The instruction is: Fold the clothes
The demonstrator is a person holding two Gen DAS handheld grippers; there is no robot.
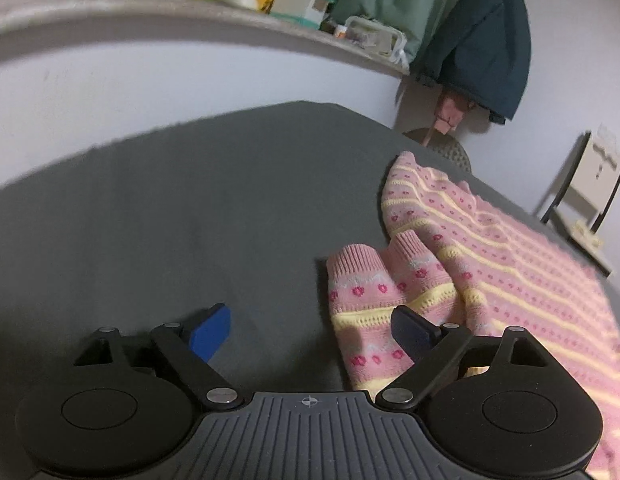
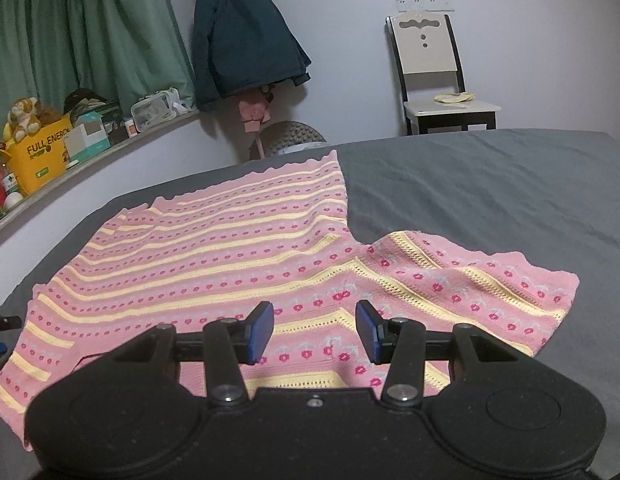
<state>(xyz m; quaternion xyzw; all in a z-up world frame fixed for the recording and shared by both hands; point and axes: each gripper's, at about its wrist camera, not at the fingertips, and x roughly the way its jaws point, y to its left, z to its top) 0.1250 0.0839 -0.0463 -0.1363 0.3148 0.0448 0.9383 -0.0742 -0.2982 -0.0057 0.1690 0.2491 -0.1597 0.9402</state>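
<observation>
Nearest in the right wrist view, the right gripper (image 2: 314, 330) is held released, jaws apart, above the pink patterned sweater (image 2: 213, 248), with nothing grasped. One sleeve (image 2: 470, 280) is spread toward 3 o'clock on the grey bed sheet (image 2: 490, 184), likely laid flat so it can be folded inward. In the left wrist view, the left gripper (image 1: 310, 332) is held wide open beside the other sleeve's ribbed cuff (image 1: 356, 268) at 1 o'clock, probably positioned for a grasp. Farther off, a chair (image 2: 434, 76) and a hanging dark jacket (image 2: 241, 36) are seen against the wall.
</observation>
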